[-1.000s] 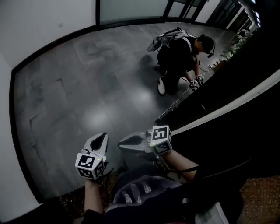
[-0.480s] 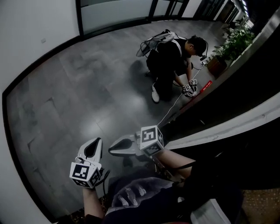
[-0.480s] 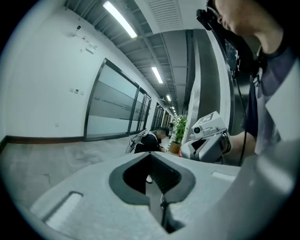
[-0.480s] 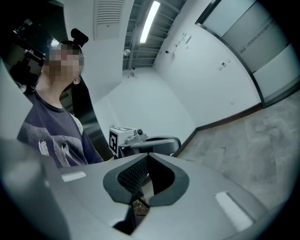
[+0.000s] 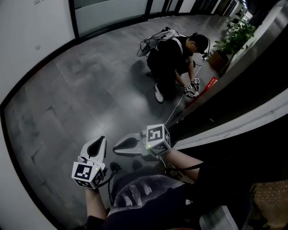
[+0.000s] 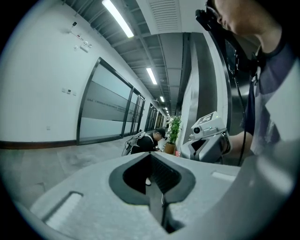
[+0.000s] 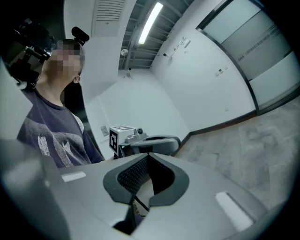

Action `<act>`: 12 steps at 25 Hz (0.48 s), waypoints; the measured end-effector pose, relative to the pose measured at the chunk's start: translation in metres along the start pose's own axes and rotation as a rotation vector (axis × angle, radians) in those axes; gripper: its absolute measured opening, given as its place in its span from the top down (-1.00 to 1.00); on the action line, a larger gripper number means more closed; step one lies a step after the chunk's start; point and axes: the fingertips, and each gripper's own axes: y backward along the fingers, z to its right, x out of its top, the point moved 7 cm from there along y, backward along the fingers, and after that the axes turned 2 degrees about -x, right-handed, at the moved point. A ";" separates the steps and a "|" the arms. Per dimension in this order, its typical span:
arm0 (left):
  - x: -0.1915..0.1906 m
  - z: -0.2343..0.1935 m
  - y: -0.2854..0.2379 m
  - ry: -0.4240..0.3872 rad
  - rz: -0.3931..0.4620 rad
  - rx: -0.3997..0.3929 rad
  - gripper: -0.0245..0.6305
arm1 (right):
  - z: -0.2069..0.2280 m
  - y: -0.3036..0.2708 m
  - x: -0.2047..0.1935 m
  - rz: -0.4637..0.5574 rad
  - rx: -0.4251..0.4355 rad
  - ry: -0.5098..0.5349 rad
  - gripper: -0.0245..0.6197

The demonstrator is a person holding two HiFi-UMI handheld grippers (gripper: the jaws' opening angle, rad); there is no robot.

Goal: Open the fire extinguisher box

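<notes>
No fire extinguisher box can be made out for certain. A small red thing (image 5: 209, 84) lies low along the dark wall on the right, next to a crouching person (image 5: 173, 49). My left gripper (image 5: 100, 143) hangs over the grey floor, shut and empty; in its own view the jaws (image 6: 151, 157) meet with nothing between them. My right gripper (image 5: 118, 147) is just to its right, pointing left, also shut and empty (image 7: 149, 155). Each gripper shows in the other's view: the right one (image 6: 206, 140), the left one (image 7: 140, 140).
The crouching person wears a backpack and holds a pair of grippers (image 5: 191, 89) near the floor. A potted plant (image 5: 229, 40) stands beyond them by the wall. Glass partitions (image 5: 108, 13) and a white wall (image 5: 27, 40) edge the grey tiled floor (image 5: 81, 94).
The head view has swung along the corridor: the crouching person, the plant and the red thing now show more fully. Both grippers travelled along with it, still shut and side by side.
</notes>
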 end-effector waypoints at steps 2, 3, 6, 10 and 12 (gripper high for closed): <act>0.012 -0.026 0.015 -0.004 0.029 0.002 0.92 | 0.005 -0.024 0.010 0.011 -0.018 0.004 0.92; 0.018 -0.035 0.021 -0.009 0.050 0.009 0.92 | 0.007 -0.033 0.014 0.019 -0.028 0.005 0.92; 0.030 -0.042 0.027 -0.031 0.080 0.022 0.92 | 0.009 -0.039 0.020 0.068 -0.036 0.006 0.92; 0.031 -0.035 0.027 -0.034 0.062 0.018 0.92 | 0.005 -0.037 0.022 0.123 -0.018 -0.013 0.92; 0.028 -0.044 0.035 -0.051 0.031 0.028 0.92 | 0.005 -0.047 0.027 0.134 -0.010 -0.028 0.92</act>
